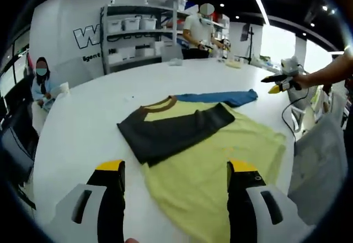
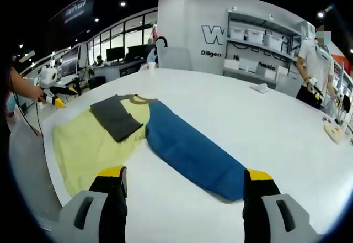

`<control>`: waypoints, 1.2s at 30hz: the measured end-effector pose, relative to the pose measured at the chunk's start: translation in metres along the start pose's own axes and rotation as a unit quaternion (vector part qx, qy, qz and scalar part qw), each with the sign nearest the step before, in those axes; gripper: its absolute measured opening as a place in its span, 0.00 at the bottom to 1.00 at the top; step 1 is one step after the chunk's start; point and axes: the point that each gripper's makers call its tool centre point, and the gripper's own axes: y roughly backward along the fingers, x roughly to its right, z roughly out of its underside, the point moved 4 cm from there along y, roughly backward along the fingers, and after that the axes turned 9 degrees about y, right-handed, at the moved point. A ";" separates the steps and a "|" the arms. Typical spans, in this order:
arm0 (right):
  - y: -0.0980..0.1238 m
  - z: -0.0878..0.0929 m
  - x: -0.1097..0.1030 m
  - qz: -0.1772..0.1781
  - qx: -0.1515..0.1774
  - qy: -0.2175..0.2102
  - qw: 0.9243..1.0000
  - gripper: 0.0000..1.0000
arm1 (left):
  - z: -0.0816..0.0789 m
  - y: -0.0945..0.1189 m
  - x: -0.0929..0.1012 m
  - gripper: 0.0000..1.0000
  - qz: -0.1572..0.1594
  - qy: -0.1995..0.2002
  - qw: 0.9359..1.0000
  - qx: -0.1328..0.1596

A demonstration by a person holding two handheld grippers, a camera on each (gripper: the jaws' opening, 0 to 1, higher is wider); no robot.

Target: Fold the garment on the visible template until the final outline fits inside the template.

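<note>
**A:** Where does the shirt (image 1: 215, 160) sit for you right now?

**B:** It lies flat on the white tabletop (image 1: 88, 116), near the edge where you stand. The dark grey sleeve (image 1: 171, 130) is already folded across the yellow body. The blue sleeve (image 2: 190, 152) is still stretched out straight, its long axis running away from the collar toward the open middle of the table.

**A:** And your grippers?

**B:** Your left gripper (image 1: 176, 190) is released, jaws spread above the yellow hem. Your right gripper (image 2: 185, 196) is also released, and empty, with the blue cuff just ahead between its jaws (so it is the nearer one). I'd judge the blue sleeve wants folding next; no template outline is clear to me.
</note>
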 end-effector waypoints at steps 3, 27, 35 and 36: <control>-0.002 0.002 0.009 0.007 -0.002 -0.007 1.000 0.84 | 0.001 0.003 0.002 0.73 -0.001 0.001 1.000 0.001; -0.024 0.044 0.065 0.058 -0.049 -0.086 0.993 0.67 | 0.027 0.027 0.019 0.75 0.006 0.010 1.000 -0.010; -0.030 0.048 0.073 0.063 -0.064 -0.099 0.991 0.63 | 0.038 0.034 0.019 0.75 -0.001 0.017 1.000 -0.020; -0.031 0.050 0.075 0.065 -0.067 -0.099 0.991 0.62 | 0.039 0.035 0.019 0.74 -0.005 0.017 1.000 -0.021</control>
